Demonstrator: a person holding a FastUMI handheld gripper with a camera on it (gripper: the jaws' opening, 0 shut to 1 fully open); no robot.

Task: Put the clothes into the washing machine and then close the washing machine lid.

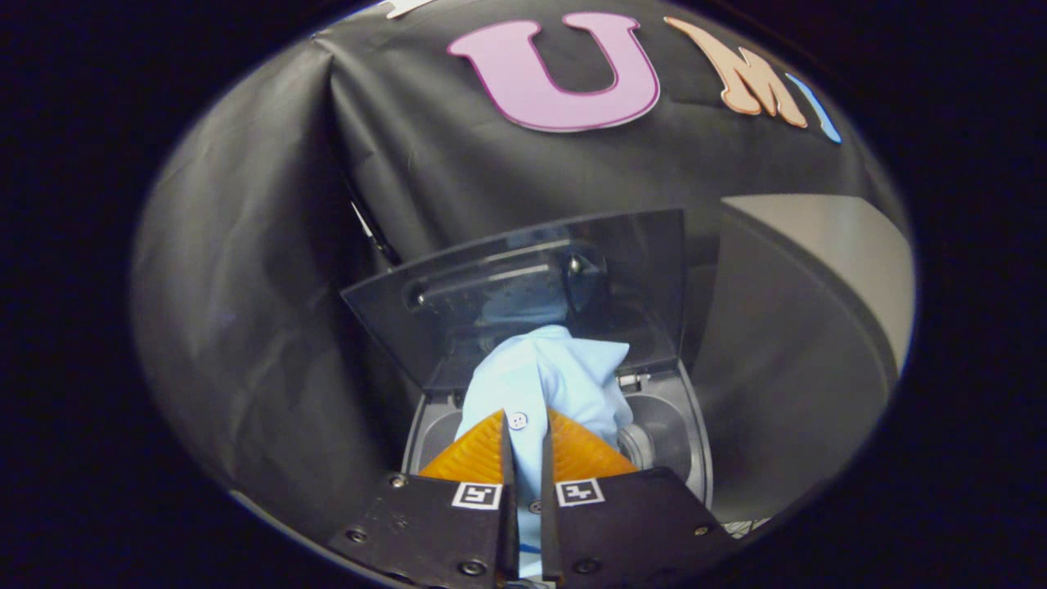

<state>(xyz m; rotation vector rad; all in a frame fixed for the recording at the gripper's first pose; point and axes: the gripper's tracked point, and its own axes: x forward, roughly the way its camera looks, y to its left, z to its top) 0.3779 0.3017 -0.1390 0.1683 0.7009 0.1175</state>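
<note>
the gripper (527, 446) has two flat plates side by side, each fastened with round screws (472, 566) near its corners. each plate carries a small square black-and-white marker (477, 495) at its inner front corner. ahead of the markers, two ribbed wedge-shaped fingers (474, 455) taper to narrow tips.

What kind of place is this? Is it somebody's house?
Probably a test booth set up like a laundry corner, not a home: black cloth wall, small grey washing machine with its dark see-through lid raised, and a light blue shirt pinched in the gripper.
</note>
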